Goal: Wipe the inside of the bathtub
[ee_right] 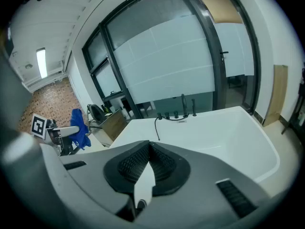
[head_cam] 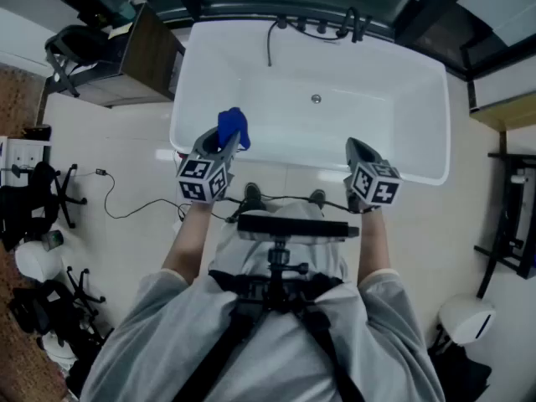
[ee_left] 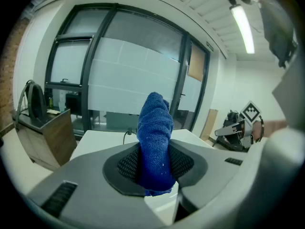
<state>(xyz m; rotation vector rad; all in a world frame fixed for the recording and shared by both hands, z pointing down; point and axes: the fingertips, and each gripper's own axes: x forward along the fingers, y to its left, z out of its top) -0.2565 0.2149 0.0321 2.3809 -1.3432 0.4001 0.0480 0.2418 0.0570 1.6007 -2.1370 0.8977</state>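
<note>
Between left tongs point(ee_left: 153, 168), bunched fuzzy blue cloth point(ee_left: 155, 128)

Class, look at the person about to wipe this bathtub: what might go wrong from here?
1. The left gripper grips the blue cloth near one end, so scrubbing may pull it free.
2. The black hose hangs into the bathtub, and a far wipe may snag it.
3. The right gripper is shut and empty, so it could not readily catch a dropped cloth.
</note>
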